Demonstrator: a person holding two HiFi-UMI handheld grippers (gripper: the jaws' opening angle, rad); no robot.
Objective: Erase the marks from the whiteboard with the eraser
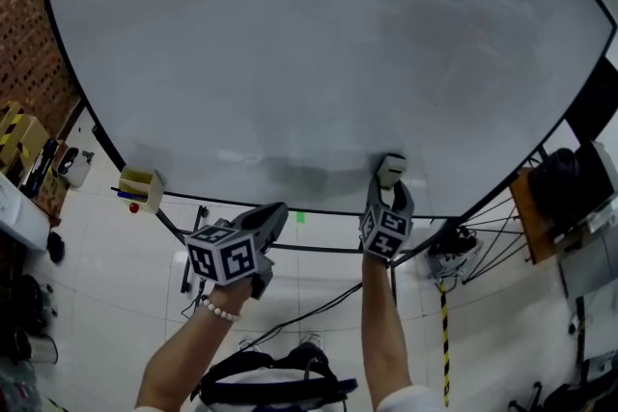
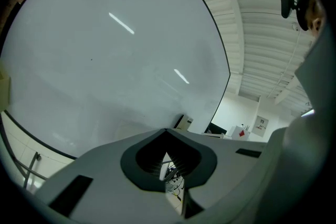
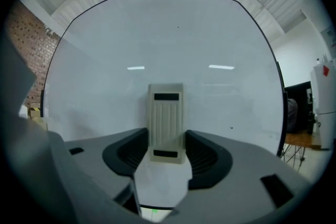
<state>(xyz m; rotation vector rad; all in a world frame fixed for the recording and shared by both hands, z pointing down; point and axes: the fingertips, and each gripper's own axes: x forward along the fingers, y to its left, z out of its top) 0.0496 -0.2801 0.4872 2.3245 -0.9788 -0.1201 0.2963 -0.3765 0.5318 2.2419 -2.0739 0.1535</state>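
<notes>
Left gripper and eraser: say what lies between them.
Nothing stands between them. In the head view, only the whiteboard, near its dark lower edge, separates the shut left gripper from the eraser, which the right gripper clamps.

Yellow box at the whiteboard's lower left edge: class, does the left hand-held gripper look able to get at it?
Probably yes. The left hand-held gripper holds nothing, and only open space shows between it and the yellow box on the frame of the whiteboard.

Left tongs (image 1: 277, 211) closed; right tongs (image 1: 390, 188) around eraser (image 1: 391, 168).
</notes>
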